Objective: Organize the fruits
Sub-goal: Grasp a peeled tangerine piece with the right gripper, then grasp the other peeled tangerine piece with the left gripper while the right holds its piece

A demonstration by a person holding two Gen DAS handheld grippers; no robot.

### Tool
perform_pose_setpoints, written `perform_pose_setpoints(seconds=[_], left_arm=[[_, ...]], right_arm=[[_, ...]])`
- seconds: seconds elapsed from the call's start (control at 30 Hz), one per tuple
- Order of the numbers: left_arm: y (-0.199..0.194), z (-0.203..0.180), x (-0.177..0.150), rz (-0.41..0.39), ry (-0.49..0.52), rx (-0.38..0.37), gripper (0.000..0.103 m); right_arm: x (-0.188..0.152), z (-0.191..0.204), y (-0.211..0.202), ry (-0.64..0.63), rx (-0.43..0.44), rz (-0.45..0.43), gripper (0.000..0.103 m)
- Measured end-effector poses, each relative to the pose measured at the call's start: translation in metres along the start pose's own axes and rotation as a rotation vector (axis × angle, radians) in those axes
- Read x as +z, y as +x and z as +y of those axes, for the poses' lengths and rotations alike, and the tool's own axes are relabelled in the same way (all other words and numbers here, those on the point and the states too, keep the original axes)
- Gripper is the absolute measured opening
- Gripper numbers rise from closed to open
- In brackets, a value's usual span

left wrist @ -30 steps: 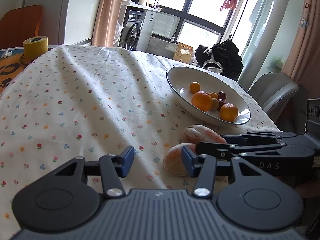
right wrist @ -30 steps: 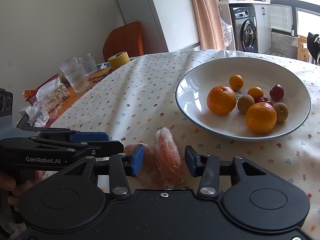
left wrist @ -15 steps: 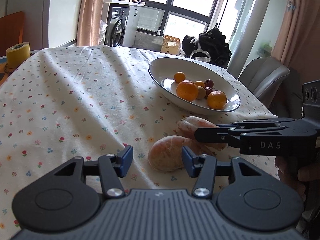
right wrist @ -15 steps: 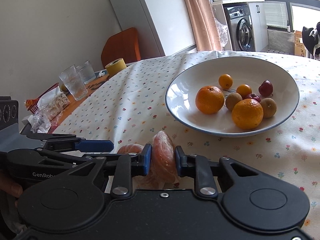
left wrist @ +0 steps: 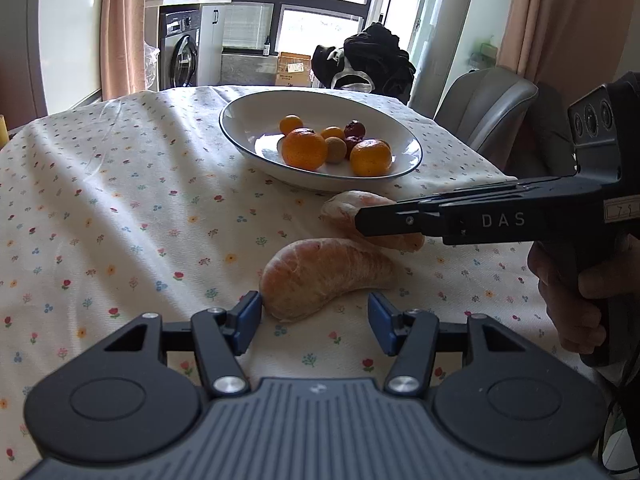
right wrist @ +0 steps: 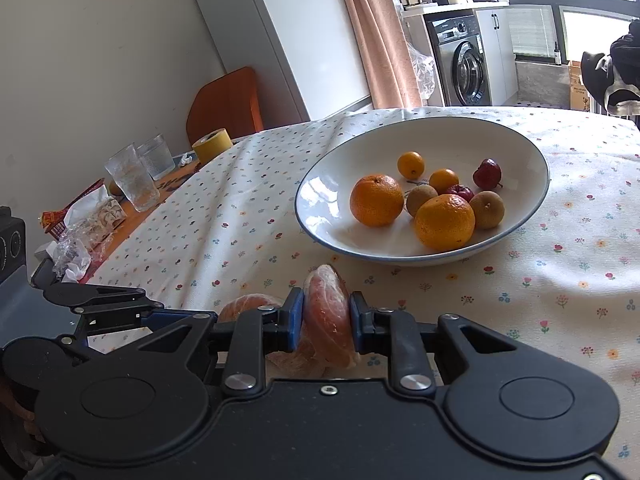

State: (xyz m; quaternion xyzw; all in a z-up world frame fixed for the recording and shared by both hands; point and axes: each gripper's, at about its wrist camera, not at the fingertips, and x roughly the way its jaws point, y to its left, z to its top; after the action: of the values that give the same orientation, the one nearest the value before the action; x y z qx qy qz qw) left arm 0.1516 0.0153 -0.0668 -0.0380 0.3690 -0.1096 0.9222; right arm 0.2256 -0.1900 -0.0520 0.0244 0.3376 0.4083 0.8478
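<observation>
Floral tablecloth: right gripper jaws pinch a pulpy pomelo segment (left gripper jaws wide).

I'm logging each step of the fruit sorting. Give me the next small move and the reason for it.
Probably lift the right gripper toward the white bowl: it is shut on a peeled citrus segment, while the left gripper is open before the other segment on the tablecloth.
</observation>
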Motion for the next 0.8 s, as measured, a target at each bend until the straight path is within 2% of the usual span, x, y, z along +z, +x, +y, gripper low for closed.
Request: perform_pose_setpoints(seconds=[0.2,0.43,0.8], left_arm=[[0.000,-0.010,-0.001,0.001,0.007,-0.033,0.052],[0.003,-0.011,0.007,-0.022,0.029,0.028,0.051],[0.026,-0.015,0.017,-0.007,0.054,0.021,0.051]], right_arm=[[-0.006,-0.008,-0.012,0.012,-0.023,-0.012,0.022],[-0.013,-0.017,-0.025,0.027,-0.043,-0.026,0.022],[-0.022,-0.023,-0.046,0.035,-0.056,-0.025,0.022]])
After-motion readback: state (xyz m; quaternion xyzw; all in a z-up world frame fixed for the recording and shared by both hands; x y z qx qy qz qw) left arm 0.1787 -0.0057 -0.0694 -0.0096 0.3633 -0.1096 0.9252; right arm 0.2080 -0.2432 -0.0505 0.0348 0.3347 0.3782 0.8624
